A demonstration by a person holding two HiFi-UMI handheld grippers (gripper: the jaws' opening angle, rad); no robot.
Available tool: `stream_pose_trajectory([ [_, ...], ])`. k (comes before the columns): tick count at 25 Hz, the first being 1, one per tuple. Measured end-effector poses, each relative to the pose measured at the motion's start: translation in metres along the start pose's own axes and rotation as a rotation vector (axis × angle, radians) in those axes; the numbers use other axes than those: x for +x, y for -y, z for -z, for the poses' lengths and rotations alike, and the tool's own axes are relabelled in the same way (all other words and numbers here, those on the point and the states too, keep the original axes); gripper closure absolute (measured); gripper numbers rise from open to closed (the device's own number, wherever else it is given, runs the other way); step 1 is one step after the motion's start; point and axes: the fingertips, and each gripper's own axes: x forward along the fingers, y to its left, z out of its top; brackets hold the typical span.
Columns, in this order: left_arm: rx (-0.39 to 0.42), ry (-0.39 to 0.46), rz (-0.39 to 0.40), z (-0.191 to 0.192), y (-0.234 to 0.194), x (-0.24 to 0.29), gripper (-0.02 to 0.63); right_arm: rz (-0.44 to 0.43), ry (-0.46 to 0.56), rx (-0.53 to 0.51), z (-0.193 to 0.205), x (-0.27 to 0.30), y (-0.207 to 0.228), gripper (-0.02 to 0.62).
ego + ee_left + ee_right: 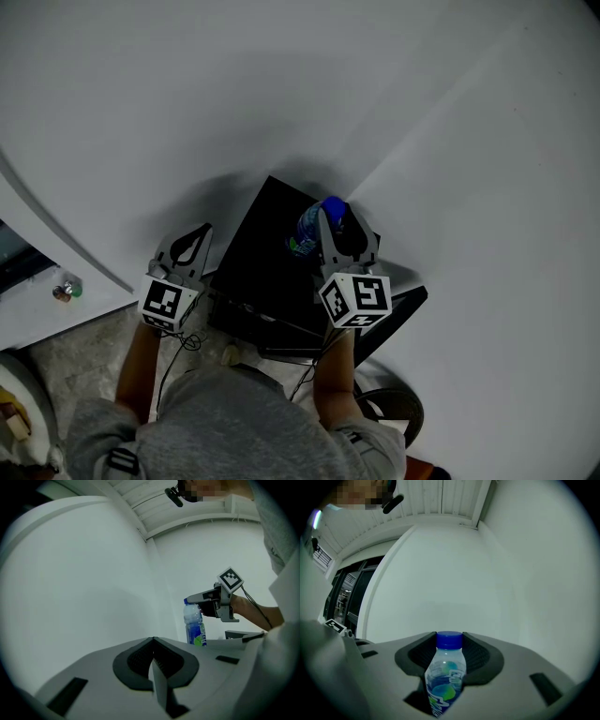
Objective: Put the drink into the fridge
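Note:
The drink is a clear plastic bottle [306, 231] with a blue cap and a blue-green label. It stands upright between the jaws of my right gripper [334, 214], which is shut on it just below the cap. From the right gripper view the bottle [444, 679] fills the gap in front of a white wall. The left gripper view shows the bottle [193, 629] and the right gripper [199, 601] off to its right. My left gripper [200, 232] is shut and empty, level, to the left of the black box [253, 277]. No open fridge compartment is visible.
White walls meet in a corner straight ahead. The black box stands low against them, under the bottle, with cables [187, 342] trailing on the grey floor. A dark round object [392, 405] lies at the lower right. A small item [64, 291] sits at the left.

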Motion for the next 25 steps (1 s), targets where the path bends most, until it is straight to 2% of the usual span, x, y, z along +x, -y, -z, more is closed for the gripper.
stream_pose_trajectory([
  [9,0.011,0.017,0.041,-0.012,0.012,-0.029,0.604,0.050,0.037,-0.022,-0.027,-0.047,-0.014,0.410],
  [25,0.002,0.050,0.189,-0.020,0.061,-0.100,0.604,0.171,0.012,-0.025,-0.028,-0.161,-0.064,0.410],
])
